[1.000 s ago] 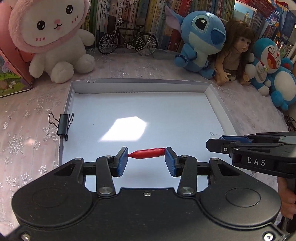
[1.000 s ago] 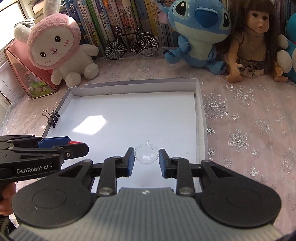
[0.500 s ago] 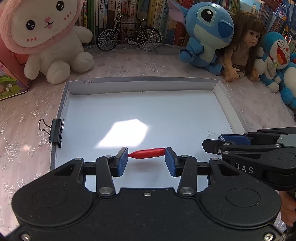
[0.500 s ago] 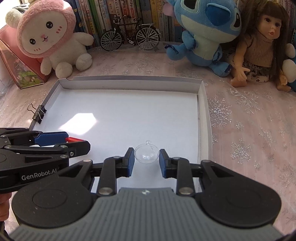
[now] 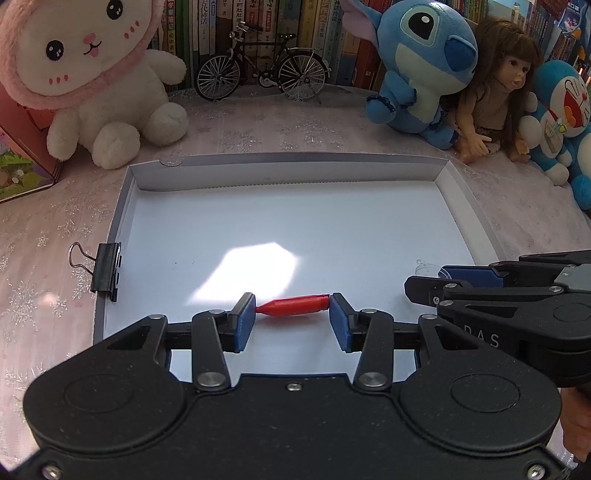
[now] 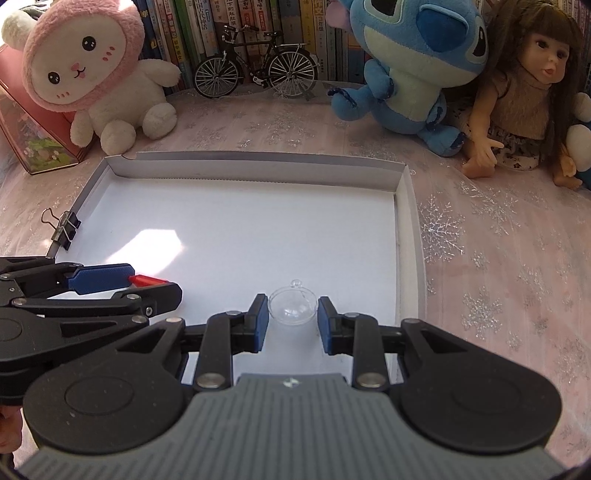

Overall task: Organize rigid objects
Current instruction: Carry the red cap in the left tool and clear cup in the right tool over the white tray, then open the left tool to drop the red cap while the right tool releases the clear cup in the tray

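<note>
My left gripper (image 5: 291, 314) is clamped end to end on a red bullet-shaped piece (image 5: 293, 305): its narrow tip meets the left pad and its blunt end the right pad, so it lies crosswise between the blue pads. It sits above the near part of the white cardboard tray (image 5: 461, 192); whether it touches the tray floor I cannot tell.

My right gripper (image 6: 290, 321) is clenched on a clear plastic ball (image 6: 292, 307) with a small loop on top. Both blue pads press on its sides. It is over the near right part of the tray floor, close to the right wall. Whether it rests on the floor I cannot tell.

In each wrist view the other gripper enters from the side, so both stand side by side over the near edge of the tray, apart from each other.

A patch of sunlight lies on the tray floor left of centre. A black binder clip (image 5: 107, 271) grips the tray's left wall.

The tray rests on a worktop (image 6: 498, 258) covered with a pink snowflake cloth. Behind the tray stand a pink-hooded white plush rabbit (image 5: 96, 74), a model bicycle (image 5: 262, 70), a blue plush creature (image 5: 424, 70), a doll (image 5: 502, 99) and a blue-and-white plush cat (image 5: 569, 118), all before a row of books (image 5: 295, 22).
</note>
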{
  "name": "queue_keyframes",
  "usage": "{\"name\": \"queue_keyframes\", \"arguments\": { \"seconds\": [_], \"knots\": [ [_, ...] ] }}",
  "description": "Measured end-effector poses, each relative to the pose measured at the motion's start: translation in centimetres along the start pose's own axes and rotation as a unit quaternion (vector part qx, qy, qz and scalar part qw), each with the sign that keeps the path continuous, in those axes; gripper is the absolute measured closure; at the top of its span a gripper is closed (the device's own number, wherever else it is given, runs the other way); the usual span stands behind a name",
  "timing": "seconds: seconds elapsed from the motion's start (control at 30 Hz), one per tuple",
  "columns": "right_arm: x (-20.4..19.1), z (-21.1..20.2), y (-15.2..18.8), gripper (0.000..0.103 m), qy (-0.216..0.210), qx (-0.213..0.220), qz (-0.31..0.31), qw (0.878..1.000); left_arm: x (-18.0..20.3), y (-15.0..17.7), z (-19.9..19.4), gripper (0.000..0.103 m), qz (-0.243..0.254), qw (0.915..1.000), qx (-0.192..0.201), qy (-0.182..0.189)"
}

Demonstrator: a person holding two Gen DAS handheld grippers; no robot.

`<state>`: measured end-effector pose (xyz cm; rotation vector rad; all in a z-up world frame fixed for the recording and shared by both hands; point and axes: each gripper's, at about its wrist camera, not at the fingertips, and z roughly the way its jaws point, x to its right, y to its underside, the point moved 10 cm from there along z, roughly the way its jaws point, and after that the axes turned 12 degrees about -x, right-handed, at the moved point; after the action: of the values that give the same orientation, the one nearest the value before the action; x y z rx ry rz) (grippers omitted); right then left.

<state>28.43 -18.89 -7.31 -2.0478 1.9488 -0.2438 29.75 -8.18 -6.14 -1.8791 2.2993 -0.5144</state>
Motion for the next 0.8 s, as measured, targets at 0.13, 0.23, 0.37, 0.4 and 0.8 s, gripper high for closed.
{"name": "queue_keyframes", "arguments": {
  "seconds": [0.13,0.23,0.37,0.4,0.8],
  "knots": [
    [-0.15,0.13,-0.02,0.069,0.001,0.000,-0.001,1.000,-0.07,-0.23,0.10,0.061,-0.007,1.0000,0.002,-0.002],
    [-0.25,0.15,-0.08,0.069,0.006,0.002,-0.001,1.000,0.02,-0.29,0.20,0.061,-0.006,0.9999,0.004,-0.008],
    [-0.19,0.26,-0.13,0.069,0.011,0.003,0.002,1.000,-0.03,-0.36,0.27,0.061,-0.012,0.9999,0.005,-0.011],
    [-0.19,0.30,-0.10,0.069,0.012,0.003,0.003,1.000,-0.04,-0.40,0.30,0.061,-0.012,0.9998,0.005,-0.012],
    [-0.09,0.31,-0.19,0.068,0.010,0.009,0.012,1.000,-0.07,-0.39,0.41,0.062,-0.020,0.9994,0.013,-0.023]
  ]
}}
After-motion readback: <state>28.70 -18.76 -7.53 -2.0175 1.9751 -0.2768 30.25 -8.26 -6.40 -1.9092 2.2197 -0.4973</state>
